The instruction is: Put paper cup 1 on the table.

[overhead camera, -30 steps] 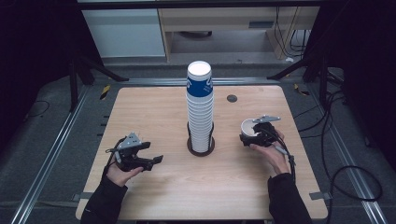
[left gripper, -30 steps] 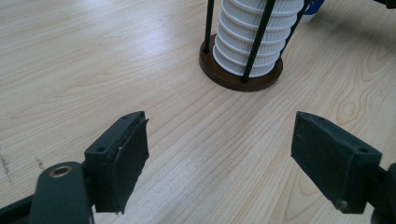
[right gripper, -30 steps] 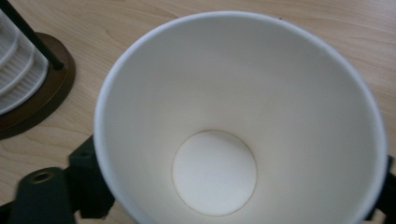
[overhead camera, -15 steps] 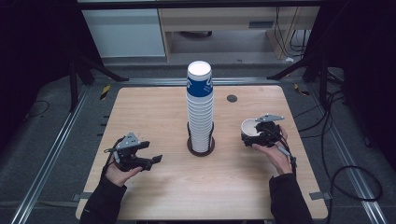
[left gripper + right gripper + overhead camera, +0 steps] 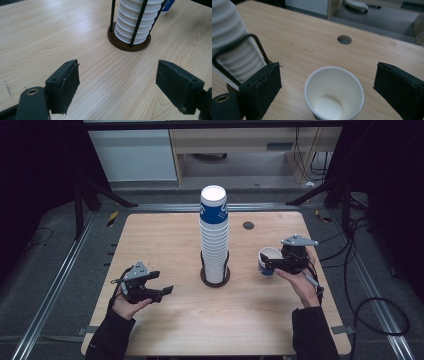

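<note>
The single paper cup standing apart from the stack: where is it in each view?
High view: single paper cup right of centre, beside the right gripper.
Left gripper view: blue sliver at top right, probably it.
Right gripper view: bottom centre, between open jaws.
Shared landmark: cup stack.

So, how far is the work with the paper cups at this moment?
Done: one single cup stands upright on the table, apart from the tall stack in its holder. In hand: the right gripper sits over that cup with its jaws wide and clear of the rim; they have just been moving. The left gripper is open and holds nothing. Left: the many cups on the stack, probably.
</note>
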Motion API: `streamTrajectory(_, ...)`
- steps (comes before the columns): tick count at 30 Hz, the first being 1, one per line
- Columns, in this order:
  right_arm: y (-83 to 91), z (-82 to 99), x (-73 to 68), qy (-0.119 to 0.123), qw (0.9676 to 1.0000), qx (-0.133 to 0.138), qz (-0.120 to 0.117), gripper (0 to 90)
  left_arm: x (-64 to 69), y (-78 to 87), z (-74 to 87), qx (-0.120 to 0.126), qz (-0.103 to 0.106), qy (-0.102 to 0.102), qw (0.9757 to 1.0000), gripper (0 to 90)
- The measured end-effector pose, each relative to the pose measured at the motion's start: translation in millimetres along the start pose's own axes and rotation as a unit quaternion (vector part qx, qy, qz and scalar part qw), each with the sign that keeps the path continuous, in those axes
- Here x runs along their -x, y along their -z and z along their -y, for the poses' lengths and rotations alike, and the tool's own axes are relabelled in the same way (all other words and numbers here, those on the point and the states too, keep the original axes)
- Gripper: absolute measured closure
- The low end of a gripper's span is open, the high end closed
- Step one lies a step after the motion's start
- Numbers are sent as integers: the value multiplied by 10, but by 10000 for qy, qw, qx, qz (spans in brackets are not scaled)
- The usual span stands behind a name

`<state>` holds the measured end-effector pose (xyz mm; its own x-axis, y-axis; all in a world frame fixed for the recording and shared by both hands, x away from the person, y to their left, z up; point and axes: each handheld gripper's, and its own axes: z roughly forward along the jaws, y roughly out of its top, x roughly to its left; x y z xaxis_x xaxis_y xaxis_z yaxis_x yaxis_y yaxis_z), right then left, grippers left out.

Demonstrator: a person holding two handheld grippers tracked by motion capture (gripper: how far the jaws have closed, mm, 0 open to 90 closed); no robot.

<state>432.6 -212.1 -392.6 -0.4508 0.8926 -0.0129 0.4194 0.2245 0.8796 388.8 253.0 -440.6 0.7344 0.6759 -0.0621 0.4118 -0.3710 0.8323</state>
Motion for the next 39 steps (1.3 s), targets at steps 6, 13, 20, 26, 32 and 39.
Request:
streamTrajectory(6,198,-203,-148,105,9979,540,-347,92,6,-35,13,-66,12,-5,10000,182)
streamTrajectory(13,364,-391,-307,138,9933,950,-645,97,-16,-24,15,-71,-5,17,10000,182)
streamTrajectory(20,518,-616,-464,168,9850,1446,-926,96,-21,-26,19,-92,-22,18,10000,183)
streamTrajectory(26,612,-845,-642,124,9754,1811,-1247,93,-5,-37,18,-92,-7,15,10000,183)
streamTrajectory(32,588,-1022,-831,282,9713,1876,-1437,88,-8,-37,21,-95,9,16,10000,183)
streamTrajectory(39,453,-1154,-985,340,9703,1820,-1556,85,-11,-27,20,-41,35,26,10000,184)
